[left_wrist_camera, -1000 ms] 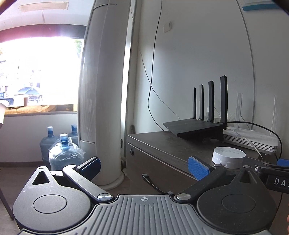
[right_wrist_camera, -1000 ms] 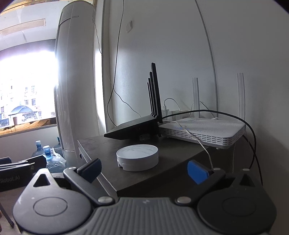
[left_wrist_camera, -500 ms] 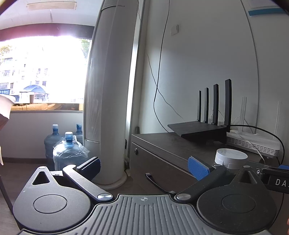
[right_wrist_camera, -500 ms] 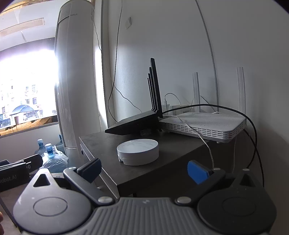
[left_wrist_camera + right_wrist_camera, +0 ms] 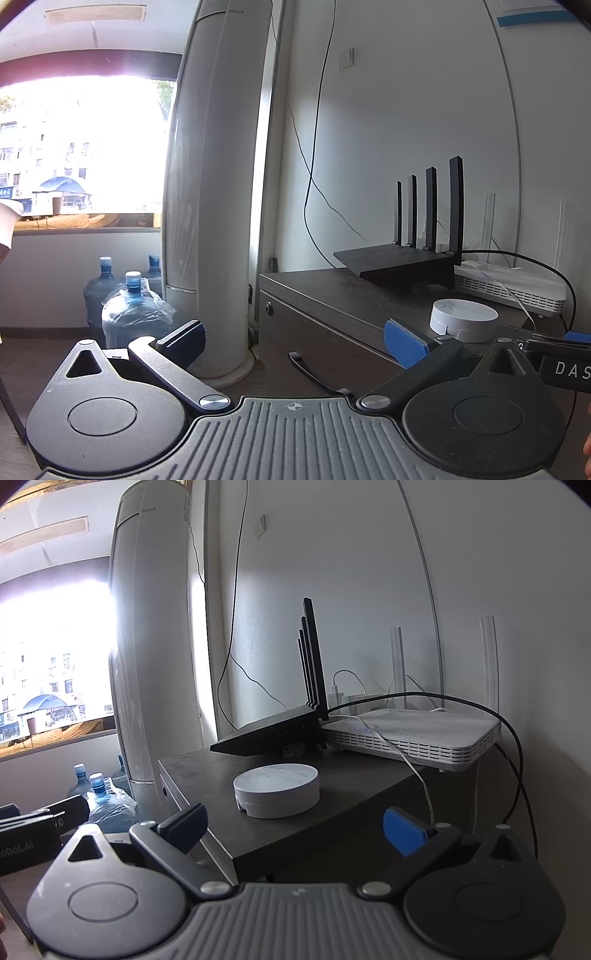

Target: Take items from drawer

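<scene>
Left tool point(image 5: 295, 343) & right tool point(image 5: 293, 827) both released; right's label reads "DAS".

Drawer handle point(image 5: 314, 373) unobstructed, frontally reachable.

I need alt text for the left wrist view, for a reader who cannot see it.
An open, empty left hand-held gripper faces a dark cabinet whose drawer looks shut, its black handle just ahead. On top sit a round white case, a black router and a white router.
</scene>
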Available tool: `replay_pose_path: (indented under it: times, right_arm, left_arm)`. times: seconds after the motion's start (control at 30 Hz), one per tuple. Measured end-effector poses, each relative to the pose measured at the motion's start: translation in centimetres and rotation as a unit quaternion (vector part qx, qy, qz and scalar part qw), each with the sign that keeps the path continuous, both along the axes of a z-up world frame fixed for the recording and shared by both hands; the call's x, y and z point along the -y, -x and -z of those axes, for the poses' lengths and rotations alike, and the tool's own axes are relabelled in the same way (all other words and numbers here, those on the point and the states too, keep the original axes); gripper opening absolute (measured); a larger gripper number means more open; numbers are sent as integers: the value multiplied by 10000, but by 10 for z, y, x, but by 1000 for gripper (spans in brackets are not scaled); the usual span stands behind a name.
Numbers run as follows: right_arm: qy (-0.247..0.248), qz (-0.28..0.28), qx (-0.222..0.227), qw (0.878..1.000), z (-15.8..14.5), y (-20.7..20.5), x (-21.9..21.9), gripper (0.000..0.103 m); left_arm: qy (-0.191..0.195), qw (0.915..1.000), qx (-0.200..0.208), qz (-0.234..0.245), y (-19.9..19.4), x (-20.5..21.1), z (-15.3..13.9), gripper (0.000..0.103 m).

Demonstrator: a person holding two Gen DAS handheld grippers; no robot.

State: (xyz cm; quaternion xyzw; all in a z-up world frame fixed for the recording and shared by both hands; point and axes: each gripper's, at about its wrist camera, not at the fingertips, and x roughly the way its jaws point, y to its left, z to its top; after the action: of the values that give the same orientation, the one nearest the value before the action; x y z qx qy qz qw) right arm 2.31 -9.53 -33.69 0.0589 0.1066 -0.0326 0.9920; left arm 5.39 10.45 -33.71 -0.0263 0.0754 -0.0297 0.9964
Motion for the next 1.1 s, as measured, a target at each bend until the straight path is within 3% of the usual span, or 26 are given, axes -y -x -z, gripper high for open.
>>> replay_pose_path:
  times: [0.87,1.0,1.1]
  right_arm:
    - [-23,106,2,9999,1,-2,9,103]
    - [-40,141,-33,9999,3,-3,12,103]
    - [-62,200,-55,9998,4,-5,15,103]
  left_arm:
    - [-187,9996,212,-41,8,19,-6,103]
    - [-599,9959,590,-334,20,33,-10,103]
    - [-986,9843,1224,-799,33,43,-13,103]
